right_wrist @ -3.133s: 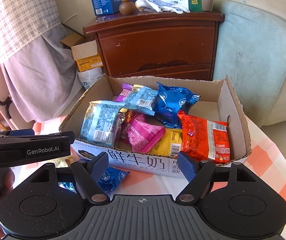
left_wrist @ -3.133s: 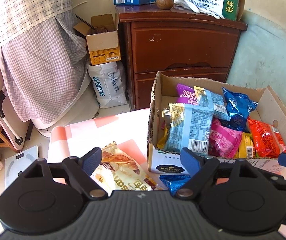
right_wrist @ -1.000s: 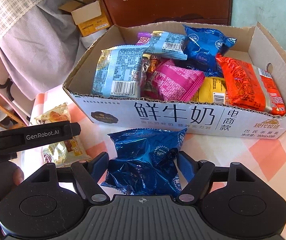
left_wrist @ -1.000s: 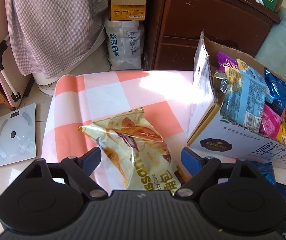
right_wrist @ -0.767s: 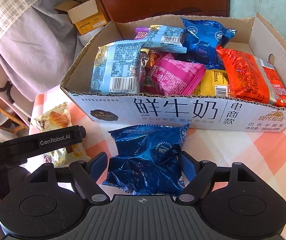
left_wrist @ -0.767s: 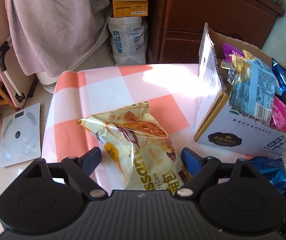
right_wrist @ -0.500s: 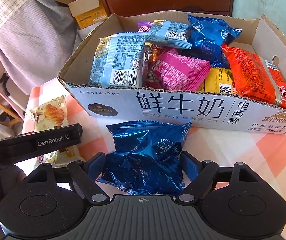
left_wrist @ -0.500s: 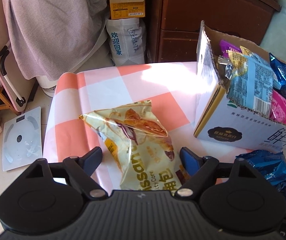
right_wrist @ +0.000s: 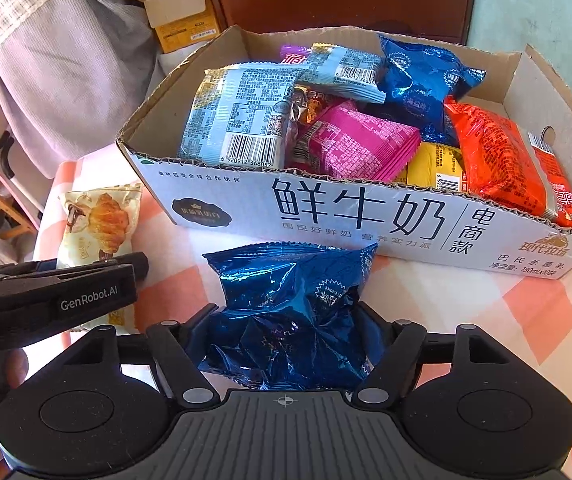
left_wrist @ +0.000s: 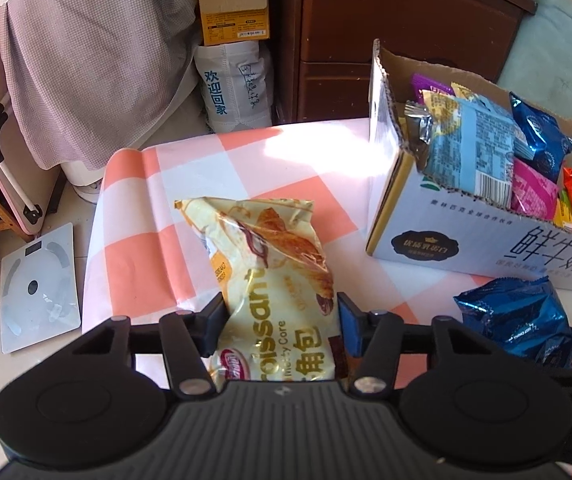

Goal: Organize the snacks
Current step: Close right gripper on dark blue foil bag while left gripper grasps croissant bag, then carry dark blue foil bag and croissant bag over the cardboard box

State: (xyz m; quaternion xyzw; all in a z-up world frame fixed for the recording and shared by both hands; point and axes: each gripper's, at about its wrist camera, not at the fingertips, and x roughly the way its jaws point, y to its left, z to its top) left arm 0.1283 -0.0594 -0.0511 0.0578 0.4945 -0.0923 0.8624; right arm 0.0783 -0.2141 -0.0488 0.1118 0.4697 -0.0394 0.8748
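Cream-yellow foil croissant packet (left_wrist: 270, 264) lies on the pink-and-white checked tablecloth (left_wrist: 138, 256), left of the open cardboard box of snacks (left_wrist: 446, 240); a second ago the left gripper (left_wrist: 280, 316) stood wide around it, and now its jaws are closing, both pads touching the packet's sides; the crinkled blue foil snack bag (right_wrist: 294, 312) sits just in front of the box, and the right gripper (right_wrist: 290, 332) is likewise closing, its pads against the bag's lower corners. Both loose snacks therefore seem about to be lifted, probably into the box. Readable writing: "oissant" and "Core" on the packet; large Chinese characters on the box front; "GenRobot.AI" on the left gripper's side; a barcode on the pale blue packet (right_wrist: 242, 116) inside.
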